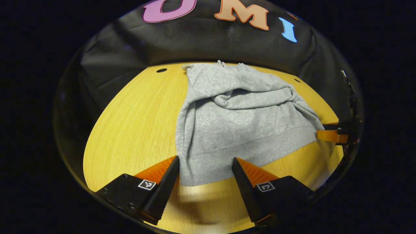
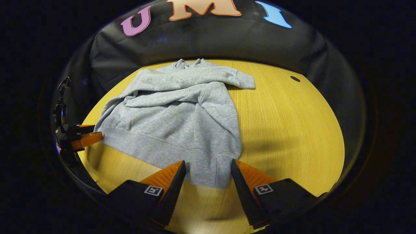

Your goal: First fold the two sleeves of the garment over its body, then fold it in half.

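A grey sweatshirt (image 1: pixel 240 120) lies flat on the yellow wooden table (image 1: pixel 130 130), both sleeves folded across its body. In the left gripper view my left gripper (image 1: pixel 205 161) stands open, its fingers on either side of the hem's near-left corner. The right gripper (image 1: pixel 321 131) shows at the far right by the hem's other corner. In the right gripper view the same sweatshirt (image 2: pixel 175 117) lies on the table (image 2: pixel 292 130), and my right gripper (image 2: pixel 208 164) is open astride the hem's right corner. The left gripper (image 2: pixel 92 135) sits at the left edge by the hem.
Bare tabletop stretches to the left of the garment in the left gripper view and to its right in the right gripper view. Small dark holes (image 1: pixel 161 70) (image 2: pixel 295 78) mark the far table edge. The black cloth wall (image 1: pixel 208 45) rises behind the table.
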`<state>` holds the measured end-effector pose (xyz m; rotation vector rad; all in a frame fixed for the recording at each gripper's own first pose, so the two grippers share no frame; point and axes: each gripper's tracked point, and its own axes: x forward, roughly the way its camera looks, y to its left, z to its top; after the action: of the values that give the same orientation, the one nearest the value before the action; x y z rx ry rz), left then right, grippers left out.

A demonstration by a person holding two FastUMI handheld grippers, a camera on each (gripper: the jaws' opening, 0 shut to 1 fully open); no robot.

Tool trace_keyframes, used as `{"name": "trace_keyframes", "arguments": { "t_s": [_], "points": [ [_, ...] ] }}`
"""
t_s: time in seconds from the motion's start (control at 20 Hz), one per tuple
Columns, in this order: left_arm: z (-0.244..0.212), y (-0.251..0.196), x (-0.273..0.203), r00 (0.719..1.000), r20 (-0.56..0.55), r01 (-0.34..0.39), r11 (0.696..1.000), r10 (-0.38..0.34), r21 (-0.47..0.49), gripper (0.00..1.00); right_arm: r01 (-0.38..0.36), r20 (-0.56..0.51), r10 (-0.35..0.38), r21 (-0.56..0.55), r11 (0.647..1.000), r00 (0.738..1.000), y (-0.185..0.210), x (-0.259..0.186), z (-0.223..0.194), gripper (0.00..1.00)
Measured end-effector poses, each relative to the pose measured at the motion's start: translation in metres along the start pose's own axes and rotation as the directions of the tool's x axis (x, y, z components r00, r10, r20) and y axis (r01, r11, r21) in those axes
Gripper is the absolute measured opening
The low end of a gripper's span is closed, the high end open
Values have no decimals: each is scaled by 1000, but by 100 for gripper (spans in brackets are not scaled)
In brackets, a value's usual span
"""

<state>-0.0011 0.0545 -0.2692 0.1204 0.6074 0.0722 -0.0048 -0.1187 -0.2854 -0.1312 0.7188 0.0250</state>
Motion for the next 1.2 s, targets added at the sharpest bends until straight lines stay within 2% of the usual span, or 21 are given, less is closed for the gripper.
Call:
{"name": "trace_keyframes", "arguments": {
  "t_s": [0.05,0.1,0.15,0.25,0.35,0.4,0.5,0.65,0.8,0.9,1.2],
  "points": [
    [-1,-1,0,1000,-3,1,1000,-1,-2,95,-9,-1,9,-1,1000,1000,3,1,0,77],
    [2,-2,-1,1000,4,7,1000,-7,2,93,-20,-7,20,-1,1000,1000,7,1,0,71],
    [0,-4,-1,1000,-4,15,1000,-15,7,91,-32,-14,32,3,999,999,10,1,-1,60],
    [2,-10,0,999,2,41,999,-41,6,82,-62,-27,62,3,998,998,19,-1,-1,40],
    [5,-18,3,998,7,68,998,-68,3,43,-65,-28,65,1,998,998,22,2,0,16],
    [6,-21,4,997,4,77,997,-77,-8,24,-60,-30,60,-8,998,998,22,2,0,14],
    [6,-23,4,997,-10,75,997,-76,-22,6,-54,-27,54,-12,998,998,23,4,2,10],
    [8,-23,4,998,-12,59,998,-59,-23,0,-57,-28,57,-2,998,998,23,-1,6,7],
    [18,-27,-2,997,7,76,995,-76,-61,0,-61,7,61,16,998,998,22,-9,24,5],
    [38,-31,-10,994,47,104,986,-99,-131,0,-68,37,67,28,997,997,22,-15,40,7],
    [110,-18,-8,983,162,125,961,-86,-248,0,-92,142,84,56,994,986,23,-18,98,7]
  ]
}}
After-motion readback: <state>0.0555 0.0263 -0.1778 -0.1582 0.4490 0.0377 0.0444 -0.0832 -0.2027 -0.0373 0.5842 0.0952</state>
